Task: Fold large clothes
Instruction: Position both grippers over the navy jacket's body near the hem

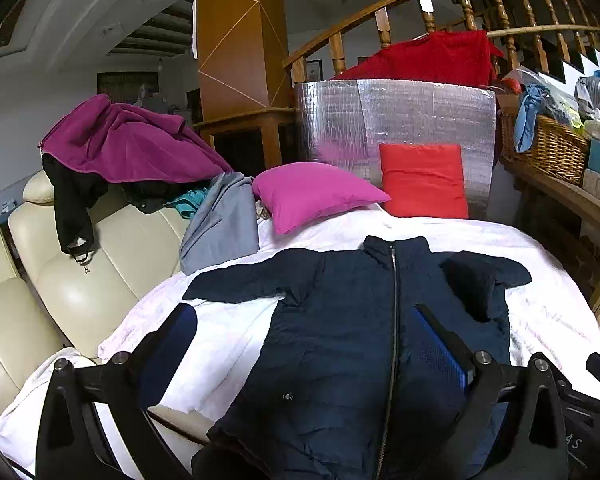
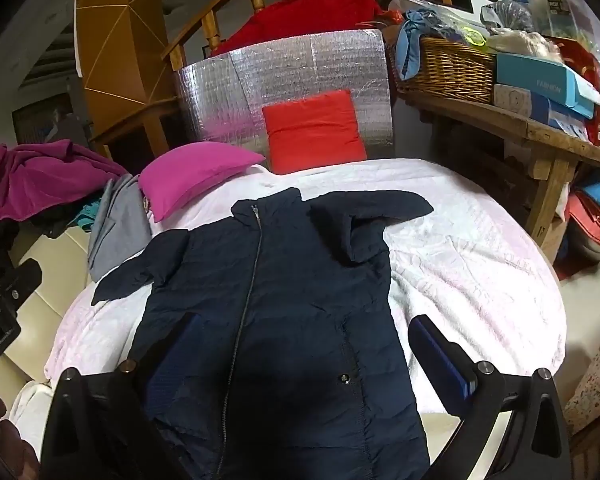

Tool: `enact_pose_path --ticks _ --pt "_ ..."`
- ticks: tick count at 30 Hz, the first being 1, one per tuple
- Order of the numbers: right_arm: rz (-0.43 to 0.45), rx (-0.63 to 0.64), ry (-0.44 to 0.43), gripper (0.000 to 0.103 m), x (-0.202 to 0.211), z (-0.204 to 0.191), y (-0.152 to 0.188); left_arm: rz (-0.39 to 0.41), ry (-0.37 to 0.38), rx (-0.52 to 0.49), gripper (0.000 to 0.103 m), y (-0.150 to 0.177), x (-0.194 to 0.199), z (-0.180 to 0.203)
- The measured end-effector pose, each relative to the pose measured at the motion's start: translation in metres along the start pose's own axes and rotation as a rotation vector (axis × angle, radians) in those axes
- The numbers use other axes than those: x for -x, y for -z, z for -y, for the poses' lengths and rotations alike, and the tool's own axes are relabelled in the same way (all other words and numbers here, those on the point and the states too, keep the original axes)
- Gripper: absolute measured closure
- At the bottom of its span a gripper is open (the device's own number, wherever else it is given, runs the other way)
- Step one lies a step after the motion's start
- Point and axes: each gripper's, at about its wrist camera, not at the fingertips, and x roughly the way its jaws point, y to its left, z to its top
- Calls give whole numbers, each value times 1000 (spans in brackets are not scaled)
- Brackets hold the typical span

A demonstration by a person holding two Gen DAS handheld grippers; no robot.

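A dark blue coat (image 1: 352,340) lies flat on a white sheet (image 1: 540,312) on the bed, front side up, with the zip (image 1: 393,320) closed down the middle. The collar points at a pink pillow (image 1: 312,194) and a red pillow (image 1: 424,180).

One sleeve (image 1: 240,284) sticks out to the side, toward the sofa (image 1: 80,280). The other sleeve (image 1: 480,280) is already bent back over the chest, so the folding looks like it has just begun.

The left gripper (image 1: 304,340) hangs above the bottom half of the coat. Its jaws are spread wide and hold nothing. The right gripper (image 2: 304,356) hangs above the bottom half too, a bit to the other side. Its jaws are also wide apart and hold nothing.

The next job is likely the sleeve that sticks out. The left gripper would need to go to its end, pinch it, and lay it across the chest. The coat looks thick and puffy, so it may spring back. A firm pinch on the cuff will help

Other clothes sit on the sofa: a purple top (image 1: 128,140) and a grey one (image 1: 224,220)
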Motion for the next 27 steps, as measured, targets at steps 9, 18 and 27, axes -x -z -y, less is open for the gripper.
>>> enact_pose_path --ticks 9,18,27 --pt "-10 -4 -4 0 -3 0 1 -5 6 -1 0 2 -2 1" --pt "-14 -15 -1 0 -2 1 4 -7 11 -2 0 5 -3 -1" --pt "-9 -12 1 0 -2 0 5 -11 14 2 0 8 -2 -3"
